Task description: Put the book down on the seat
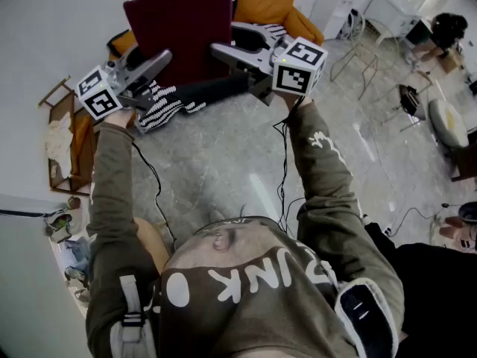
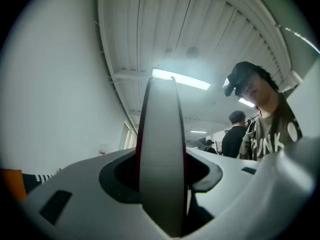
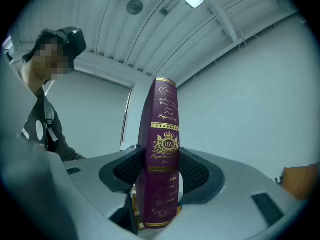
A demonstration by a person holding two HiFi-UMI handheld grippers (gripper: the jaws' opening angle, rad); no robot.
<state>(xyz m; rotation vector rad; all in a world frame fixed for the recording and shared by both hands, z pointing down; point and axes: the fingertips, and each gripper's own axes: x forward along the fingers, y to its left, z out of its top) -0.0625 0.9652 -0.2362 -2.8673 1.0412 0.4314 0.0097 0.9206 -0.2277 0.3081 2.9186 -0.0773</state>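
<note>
between left gripper (image 1: 159, 67) and right gripper (image 1: 224, 40), the book (image 1: 179, 28) sits clamped

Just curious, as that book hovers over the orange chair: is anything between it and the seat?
Yes, it seems: a striped cloth and a dark garment lie across the orange seat, just below the book.

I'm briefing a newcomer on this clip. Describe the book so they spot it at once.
Find the orange armchair at the top of the head view. Before it the book is clamped between the left gripper and right gripper. Unlike the striped cloth nearby, it is a dark maroon slab with gold spine lettering.
</note>
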